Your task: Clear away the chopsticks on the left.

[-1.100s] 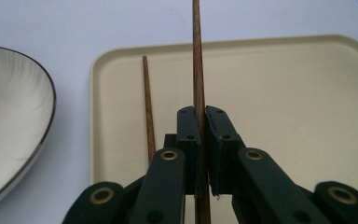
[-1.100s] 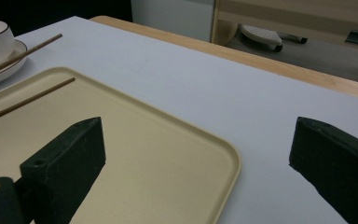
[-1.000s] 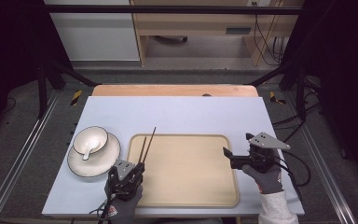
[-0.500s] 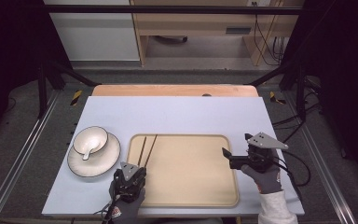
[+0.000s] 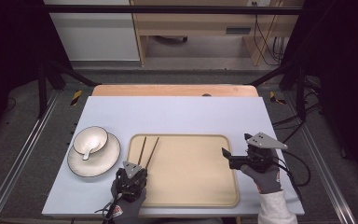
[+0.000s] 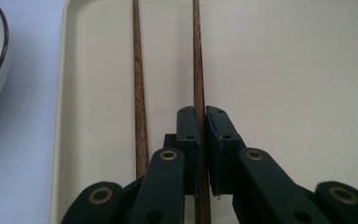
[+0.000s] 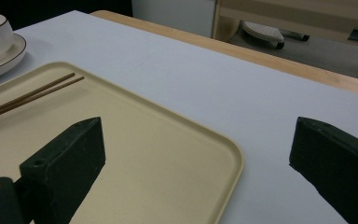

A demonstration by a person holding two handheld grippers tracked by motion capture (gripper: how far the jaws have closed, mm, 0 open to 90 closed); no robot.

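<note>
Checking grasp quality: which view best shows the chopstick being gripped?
The left gripper view: the chopstick runs between the closed jaws of the left hand-held gripper. The high view shows it small; the right gripper view distant, at the edge.

A white bowl with a dark rim sits on a matching white plate at the left of the pale blue bench. A white spoon leans out of the bowl onto the plate. Beyond the bench's wooden far edge stands a light wooden cabinet, with black cables hanging beside it over the grey floor.
</note>
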